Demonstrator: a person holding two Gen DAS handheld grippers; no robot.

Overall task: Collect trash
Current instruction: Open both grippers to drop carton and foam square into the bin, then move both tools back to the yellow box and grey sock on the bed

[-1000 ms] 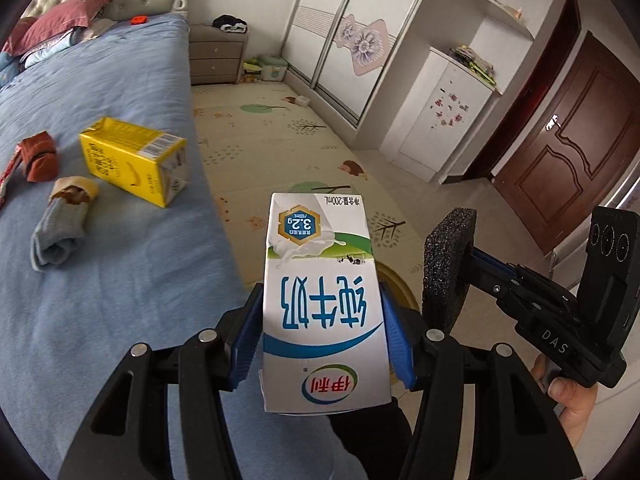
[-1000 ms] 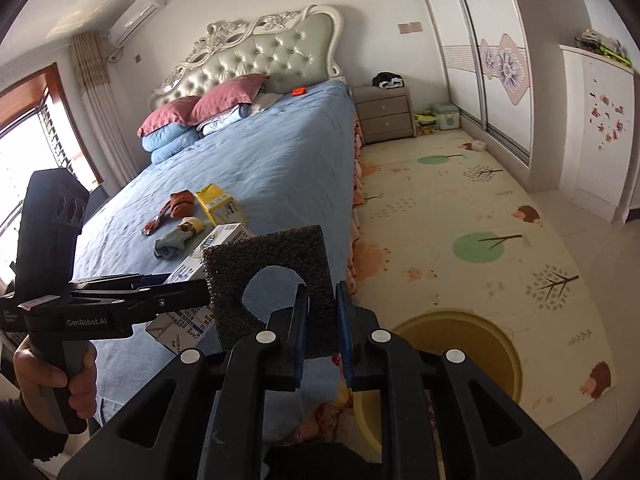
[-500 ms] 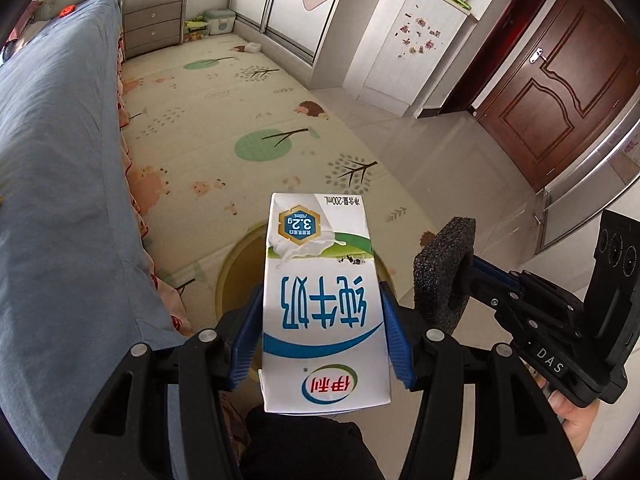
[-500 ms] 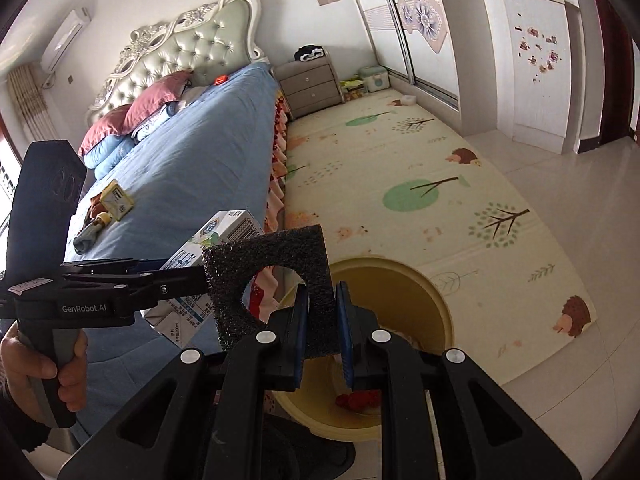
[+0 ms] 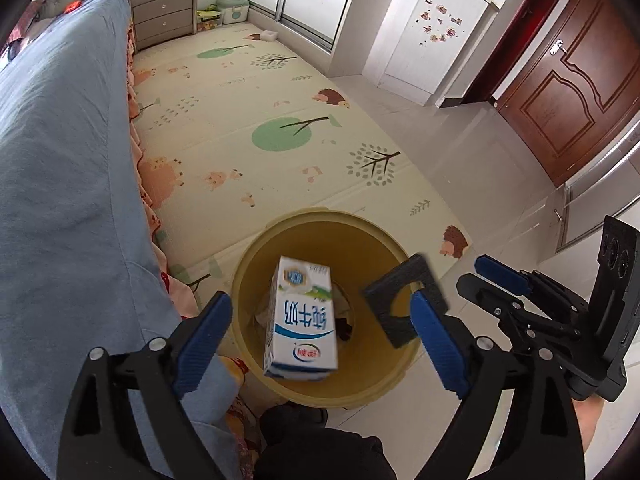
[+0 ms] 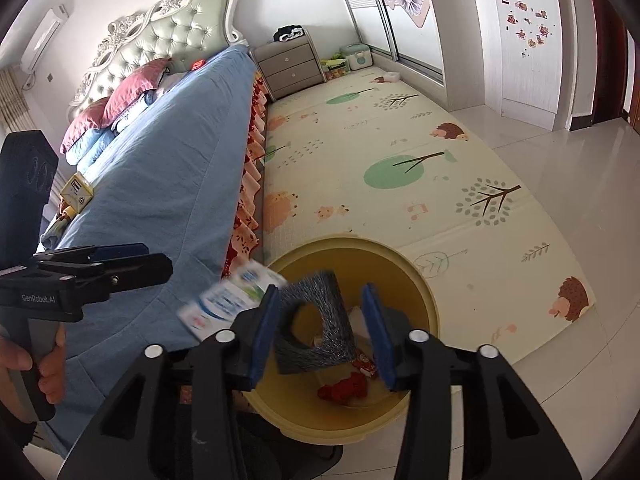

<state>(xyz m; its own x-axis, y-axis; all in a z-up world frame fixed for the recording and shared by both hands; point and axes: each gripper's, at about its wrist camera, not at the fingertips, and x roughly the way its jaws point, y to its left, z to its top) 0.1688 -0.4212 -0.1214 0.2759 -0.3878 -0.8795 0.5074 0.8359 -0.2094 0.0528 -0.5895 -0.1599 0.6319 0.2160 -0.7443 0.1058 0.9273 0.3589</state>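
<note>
Both sets of jaws have just been opened above the yellow bin (image 5: 256, 276). The milk carton (image 5: 301, 322), clamped a moment ago, is now seen loose between the wide-spread left gripper (image 5: 320, 328), over the bin's mouth. The dark foam square (image 6: 316, 322), pierced by a round hole, is released between the partly parted right gripper (image 6: 320, 328). Both drops are judged nearly complete; a yellow carton (image 6: 77, 192) remains on the bed (image 6: 168, 184), well away from the bin.

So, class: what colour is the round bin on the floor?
Pale yellow. The bin shows best in the left wrist view, looking straight down into it.
</note>
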